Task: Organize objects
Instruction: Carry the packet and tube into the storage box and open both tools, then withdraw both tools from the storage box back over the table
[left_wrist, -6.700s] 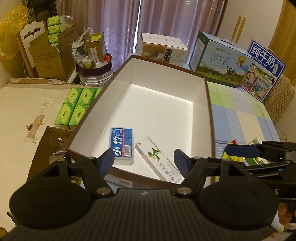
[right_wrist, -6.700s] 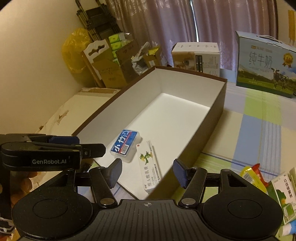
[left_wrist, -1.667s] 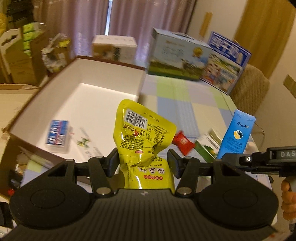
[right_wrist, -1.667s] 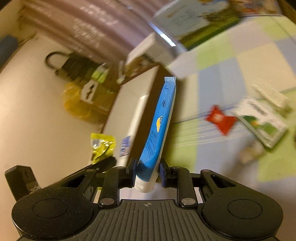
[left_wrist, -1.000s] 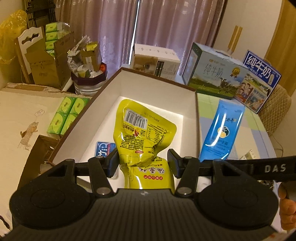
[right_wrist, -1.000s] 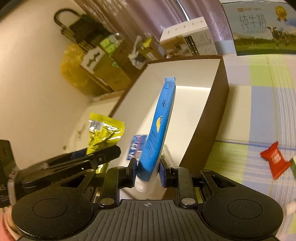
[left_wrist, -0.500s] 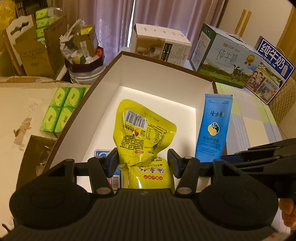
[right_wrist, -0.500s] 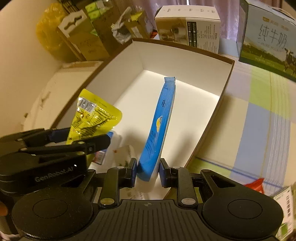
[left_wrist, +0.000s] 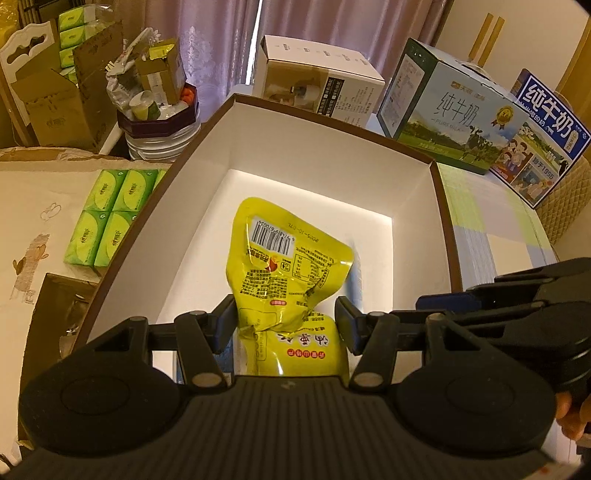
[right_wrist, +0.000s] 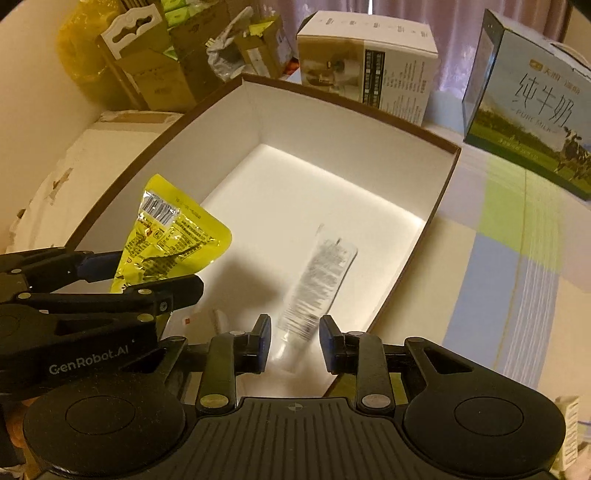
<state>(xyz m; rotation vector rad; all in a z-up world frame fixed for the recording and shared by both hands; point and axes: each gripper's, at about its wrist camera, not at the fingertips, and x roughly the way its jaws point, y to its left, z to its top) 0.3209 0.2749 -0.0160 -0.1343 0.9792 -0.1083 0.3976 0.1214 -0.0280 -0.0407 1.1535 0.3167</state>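
Observation:
My left gripper (left_wrist: 284, 321) is shut on a yellow snack pouch (left_wrist: 288, 266) and holds it above the near end of the white box with a brown rim (left_wrist: 332, 122). The pouch (right_wrist: 170, 236) and the left gripper (right_wrist: 147, 284) also show in the right wrist view. My right gripper (right_wrist: 294, 341) is open over the box's (right_wrist: 354, 107) near right side. The tube (right_wrist: 317, 280), blurred and showing its white printed back, is loose between and beyond the open fingers, over the box floor.
Milk cartons (left_wrist: 454, 118) and a white carton (left_wrist: 317, 77) stand behind the box. Green tissue packs (left_wrist: 110, 218) and cardboard boxes (left_wrist: 55, 99) lie to the left. A checked cloth (right_wrist: 517, 258) covers the table to the right.
My right gripper has opened and let go of the blue tube, which has turned over and dropped toward the box floor. The left gripper still holds the yellow pouch over the box.

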